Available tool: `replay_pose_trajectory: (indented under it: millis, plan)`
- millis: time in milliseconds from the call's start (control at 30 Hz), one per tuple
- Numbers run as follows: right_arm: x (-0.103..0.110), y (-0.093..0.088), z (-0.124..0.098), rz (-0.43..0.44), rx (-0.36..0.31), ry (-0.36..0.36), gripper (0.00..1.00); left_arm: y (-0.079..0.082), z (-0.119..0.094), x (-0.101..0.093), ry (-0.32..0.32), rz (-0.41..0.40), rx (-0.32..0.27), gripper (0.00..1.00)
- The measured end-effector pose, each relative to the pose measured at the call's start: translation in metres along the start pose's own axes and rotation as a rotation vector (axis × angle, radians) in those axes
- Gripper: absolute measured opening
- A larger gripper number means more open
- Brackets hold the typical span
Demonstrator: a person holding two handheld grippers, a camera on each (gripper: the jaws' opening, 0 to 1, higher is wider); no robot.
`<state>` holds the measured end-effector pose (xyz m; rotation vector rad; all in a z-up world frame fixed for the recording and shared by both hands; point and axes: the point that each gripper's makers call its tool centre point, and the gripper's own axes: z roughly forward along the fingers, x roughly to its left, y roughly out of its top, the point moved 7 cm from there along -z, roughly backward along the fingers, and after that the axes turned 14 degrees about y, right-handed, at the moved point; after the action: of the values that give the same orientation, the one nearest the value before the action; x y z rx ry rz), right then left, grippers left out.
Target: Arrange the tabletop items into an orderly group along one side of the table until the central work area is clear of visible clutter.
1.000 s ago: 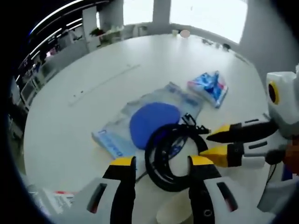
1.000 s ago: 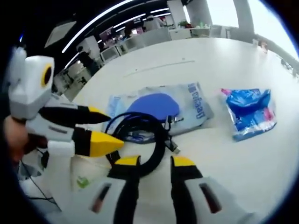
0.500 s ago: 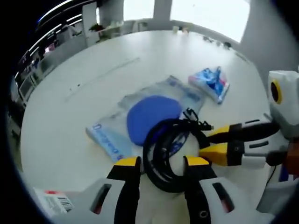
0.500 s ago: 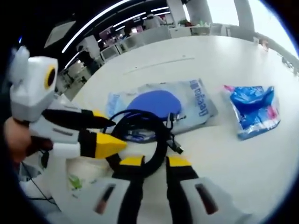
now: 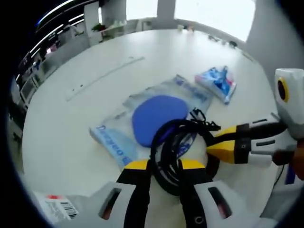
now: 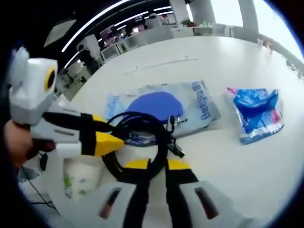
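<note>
In the left gripper view, a white barcoded label or card (image 5: 59,206) lies at the lower left edge of the round white table (image 5: 71,128). Further right, a clear plastic bag with blue print holding a round blue disc (image 5: 159,116) lies flat near the table's middle. A black coiled cable (image 5: 183,149) rests partly on that bag's near end. The left gripper (image 5: 164,166), yellow-tipped with black and white jaws, has its jaws drawn close together across the near side of the coil, clamping the loop. To the right, the right gripper (image 5: 216,142) comes in sideways with its tips together at the coil's right edge; whether it pinches the cable cannot be told here. Beyond it lies a small blue and white crinkled packet (image 5: 216,83), well apart from the cable.

In the right gripper view, the left gripper (image 6: 111,135) enters from the left, its tips touching the coiled cable (image 6: 140,142). A white wrapped roll with green print (image 6: 78,178) sits below it. The right gripper (image 6: 156,165) has its jaws nearly together on the coil's near strand. The bag with the disc (image 6: 159,104) lies behind, the blue packet (image 6: 256,114) far right
</note>
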<state>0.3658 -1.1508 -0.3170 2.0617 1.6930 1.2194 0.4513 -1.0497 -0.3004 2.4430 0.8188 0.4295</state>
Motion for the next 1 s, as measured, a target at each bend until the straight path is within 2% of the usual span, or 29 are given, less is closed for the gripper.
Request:
replay_pose_trajectory:
  millis: [200, 500, 1000]
  plan:
    - [-0.001, 0.002, 0.0, 0.006, 0.001, 0.001, 0.07, 0.0, -0.002, 0.0, 0.001, -0.006, 0.005, 0.16]
    - [-0.001, 0.002, -0.003, 0.046, -0.02, 0.015, 0.05, 0.0, -0.006, 0.0, -0.01, -0.061, 0.019, 0.08]
    - [0.001, 0.012, -0.017, 0.051, -0.055, 0.04, 0.02, 0.001, -0.018, -0.004, -0.008, -0.112, 0.022, 0.05]
